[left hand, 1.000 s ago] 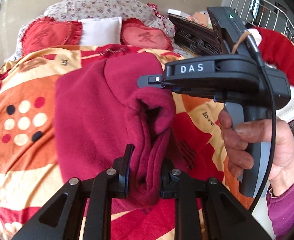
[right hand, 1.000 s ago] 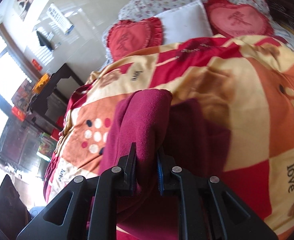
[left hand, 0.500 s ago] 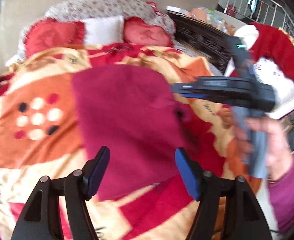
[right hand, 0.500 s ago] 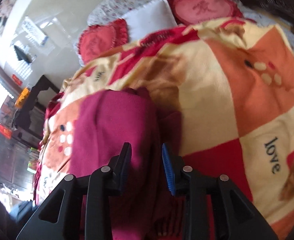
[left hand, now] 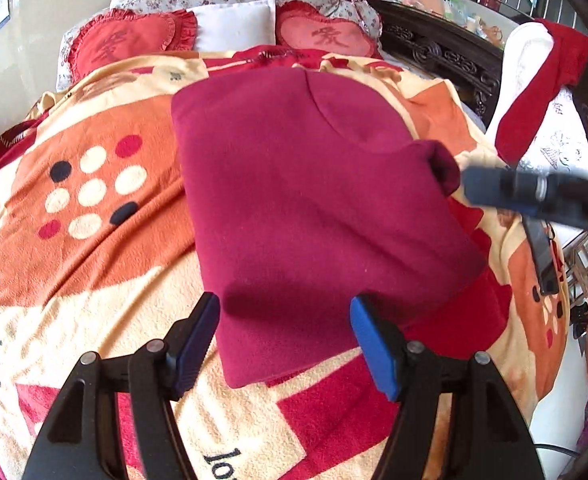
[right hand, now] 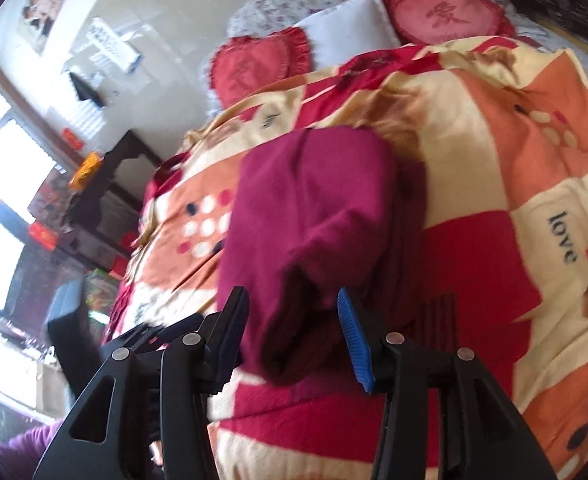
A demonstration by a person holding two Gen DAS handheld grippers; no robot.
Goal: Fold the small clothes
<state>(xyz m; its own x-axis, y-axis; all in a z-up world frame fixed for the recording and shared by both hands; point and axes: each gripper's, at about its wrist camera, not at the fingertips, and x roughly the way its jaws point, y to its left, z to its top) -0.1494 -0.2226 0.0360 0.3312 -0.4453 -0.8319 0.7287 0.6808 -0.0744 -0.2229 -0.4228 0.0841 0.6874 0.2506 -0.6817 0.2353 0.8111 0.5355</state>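
A dark red fleece garment (left hand: 314, 200) lies folded into a flat rectangle on the patterned bed blanket (left hand: 93, 248). My left gripper (left hand: 283, 340) is open and empty, its jaws standing wide over the garment's near edge. In the right wrist view the garment (right hand: 310, 208) shows a rolled open end facing me. My right gripper (right hand: 294, 340) is open and empty, just in front of that end. In the left wrist view the right gripper's body (left hand: 534, 196) is blurred at the garment's right edge.
Two red heart cushions (left hand: 125, 44) and a white pillow (left hand: 233, 24) lie at the bed's head. A dark carved bed frame (left hand: 446, 56) runs along the right. A red and white cloth (left hand: 542, 92) hangs at the far right. Dark furniture (right hand: 105, 184) stands by a bright window.
Both grippers have let go of the garment and opened. They have drawn back from it. The garment now lies flat on the blanket.
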